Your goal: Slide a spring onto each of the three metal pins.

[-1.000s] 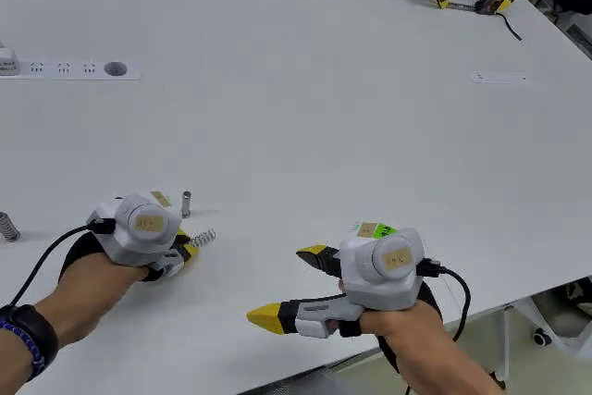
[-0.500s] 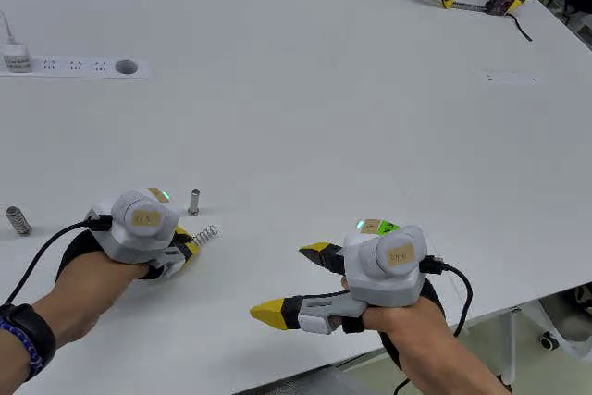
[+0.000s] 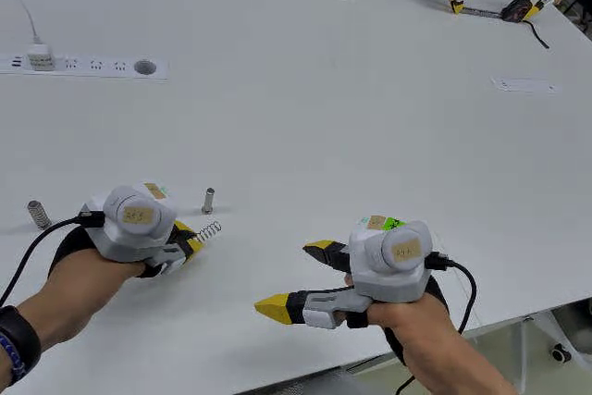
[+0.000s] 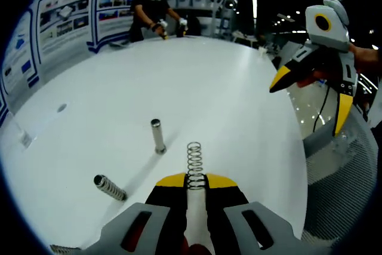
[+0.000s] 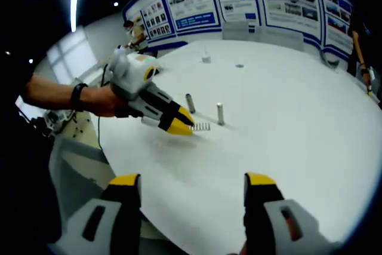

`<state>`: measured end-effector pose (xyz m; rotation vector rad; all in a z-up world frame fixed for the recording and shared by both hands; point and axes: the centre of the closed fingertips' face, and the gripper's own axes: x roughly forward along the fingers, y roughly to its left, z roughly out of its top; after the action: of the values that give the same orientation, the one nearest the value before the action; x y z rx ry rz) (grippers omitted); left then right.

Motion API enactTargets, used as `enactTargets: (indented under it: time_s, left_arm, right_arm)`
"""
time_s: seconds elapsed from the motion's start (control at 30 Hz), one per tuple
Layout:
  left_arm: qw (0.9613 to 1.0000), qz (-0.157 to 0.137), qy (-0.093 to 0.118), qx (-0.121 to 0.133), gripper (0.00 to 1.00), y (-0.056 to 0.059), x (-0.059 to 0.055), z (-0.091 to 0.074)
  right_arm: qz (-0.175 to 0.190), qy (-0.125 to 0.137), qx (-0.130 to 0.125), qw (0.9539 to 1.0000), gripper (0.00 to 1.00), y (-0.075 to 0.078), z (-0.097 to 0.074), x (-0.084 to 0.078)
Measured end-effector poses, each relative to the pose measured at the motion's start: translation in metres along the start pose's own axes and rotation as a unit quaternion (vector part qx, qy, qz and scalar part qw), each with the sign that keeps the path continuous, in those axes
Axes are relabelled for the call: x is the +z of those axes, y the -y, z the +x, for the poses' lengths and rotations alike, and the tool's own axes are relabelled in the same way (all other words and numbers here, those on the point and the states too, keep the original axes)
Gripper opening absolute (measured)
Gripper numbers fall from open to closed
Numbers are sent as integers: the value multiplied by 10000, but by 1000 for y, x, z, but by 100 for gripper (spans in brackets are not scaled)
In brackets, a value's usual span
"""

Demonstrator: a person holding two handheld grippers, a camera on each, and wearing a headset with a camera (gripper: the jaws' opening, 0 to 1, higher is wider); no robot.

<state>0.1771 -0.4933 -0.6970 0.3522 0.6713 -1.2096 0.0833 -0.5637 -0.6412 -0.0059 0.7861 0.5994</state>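
Pinched in the left gripper [image 4: 196,178], jaws almost closed, low centre of the left gripper view: a spring [image 4: 194,158], gripped by its tail. Coils poking past the yellow tips, pointing up-frame.

Just beyond, slightly left: a bare pin [image 4: 157,136], upright on the table [image 4: 227,76]. Near the spring's free end, but apart from it.

Lower left of that view: a second pin [image 4: 110,187], already wound in coils, so judged done. Whereabouts of the third: cannot tell.

Bottom of the right gripper view: right gripper [image 5: 192,181], jaws wide apart, holding nothing. Lower centre in the head view, well right of the work.

Likely trouble from here:
- Spring mouth meeting the pin top off-centre, caused by the spring's axis lying low while the pin stands upright. Needs tipping up and lining over the pin first.
- Buckling or springing out of the grip under a sideways push, given a hold on the tail alone and a free, wobbly end.
- Pin knocked over by a glancing touch, if merely standing loose; fixing not visible.

No tray or box in play: pins and springs straight on the table.
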Motion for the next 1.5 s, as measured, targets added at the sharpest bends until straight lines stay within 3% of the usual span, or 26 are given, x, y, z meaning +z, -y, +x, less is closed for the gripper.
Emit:
enactTargets:
  time_s: [0.47,0.9,1.5]
  left_arm:
    - [9996,159,213,67,10,2,9,-35]
    - [9986,436,259,123,11,9,5,-68]
    - [9982,402,412,144,10,12,11,-92]
  right_arm:
    - [13,-8,111,9999,70,-5,5,1]
    - [-12,-26,295,9996,68,-13,15,7]
    - [-24,179,645,9978,57,-23,27,30]
